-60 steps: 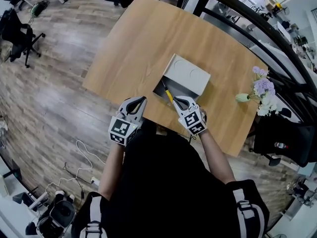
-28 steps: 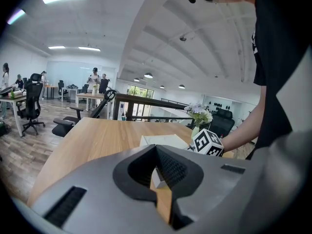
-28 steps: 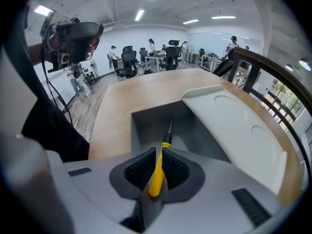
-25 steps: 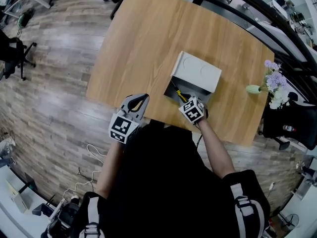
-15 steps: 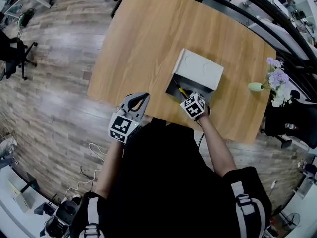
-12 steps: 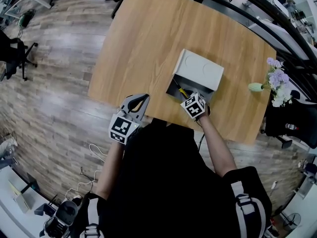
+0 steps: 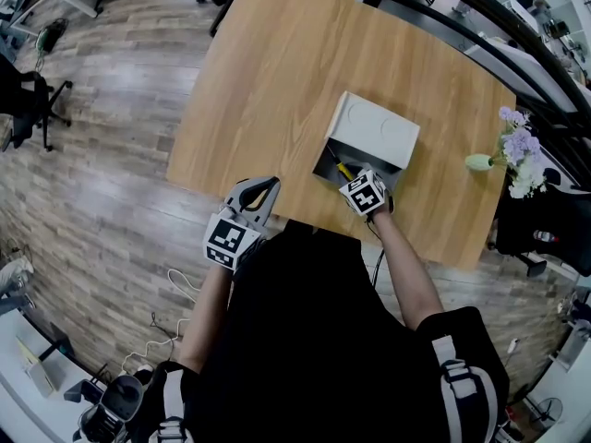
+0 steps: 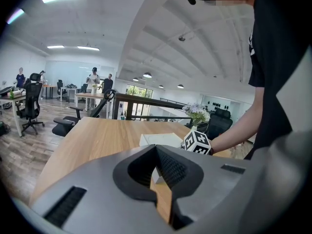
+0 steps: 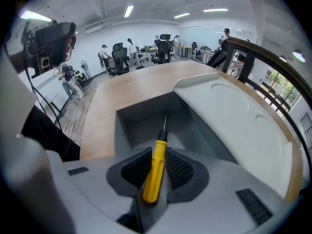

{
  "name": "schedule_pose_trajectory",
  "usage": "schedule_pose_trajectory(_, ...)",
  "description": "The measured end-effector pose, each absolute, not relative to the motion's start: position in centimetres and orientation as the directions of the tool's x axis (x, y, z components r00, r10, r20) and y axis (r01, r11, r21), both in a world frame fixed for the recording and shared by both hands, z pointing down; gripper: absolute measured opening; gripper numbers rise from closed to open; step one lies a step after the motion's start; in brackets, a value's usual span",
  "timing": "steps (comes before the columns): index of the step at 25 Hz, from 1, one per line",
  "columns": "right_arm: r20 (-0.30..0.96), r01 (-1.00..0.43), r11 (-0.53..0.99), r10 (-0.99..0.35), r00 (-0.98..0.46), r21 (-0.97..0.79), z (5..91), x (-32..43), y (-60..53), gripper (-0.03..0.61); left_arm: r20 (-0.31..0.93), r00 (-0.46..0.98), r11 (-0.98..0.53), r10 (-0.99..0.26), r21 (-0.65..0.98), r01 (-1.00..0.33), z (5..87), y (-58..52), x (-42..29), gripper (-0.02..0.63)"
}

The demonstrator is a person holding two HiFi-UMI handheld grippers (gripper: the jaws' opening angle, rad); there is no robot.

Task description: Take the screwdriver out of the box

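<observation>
A grey box [image 7: 373, 134] lies on the wooden table [image 7: 277, 72], its open mouth turned toward me and its pale lid [image 9: 234, 116] on top. My right gripper [image 7: 351, 179] is at that mouth, shut on the yellow handle of the screwdriver [image 9: 155, 165]. The thin shaft points into the box cavity [image 9: 146, 118]. In the head view only a short yellow piece of the screwdriver [image 7: 343, 169] shows. My left gripper [image 7: 261, 186] hangs at the table's near edge, left of the box, shut and holding nothing. The left gripper [image 8: 156, 152] view shows the box [image 8: 160, 139] ahead.
A small vase of flowers [image 7: 511, 151] stands at the table's right edge. The wide far part of the table holds nothing else. Office chairs [image 7: 32, 90] and a black railing [image 7: 517, 58] surround the table on the wood floor.
My right gripper has moved closer to the box mouth, so less of the screwdriver shows in the head view. The left gripper has stayed in place.
</observation>
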State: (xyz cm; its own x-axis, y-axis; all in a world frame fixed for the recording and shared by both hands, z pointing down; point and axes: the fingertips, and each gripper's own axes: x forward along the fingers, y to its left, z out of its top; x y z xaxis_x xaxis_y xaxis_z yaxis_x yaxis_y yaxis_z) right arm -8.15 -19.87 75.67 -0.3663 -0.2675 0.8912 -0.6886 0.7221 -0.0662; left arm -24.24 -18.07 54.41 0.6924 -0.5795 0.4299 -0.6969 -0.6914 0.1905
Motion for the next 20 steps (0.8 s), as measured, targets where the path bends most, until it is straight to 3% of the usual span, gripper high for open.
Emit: schedule_pose_trajectory(20,0.886,-0.754,0.651,-0.299,-0.354,-0.082,76.8,-7.4,-20.3,0.083,0.442,0.665,-0.676,-0.602,0.160,-0.719,54.1,-16.4,-23.4,0.021)
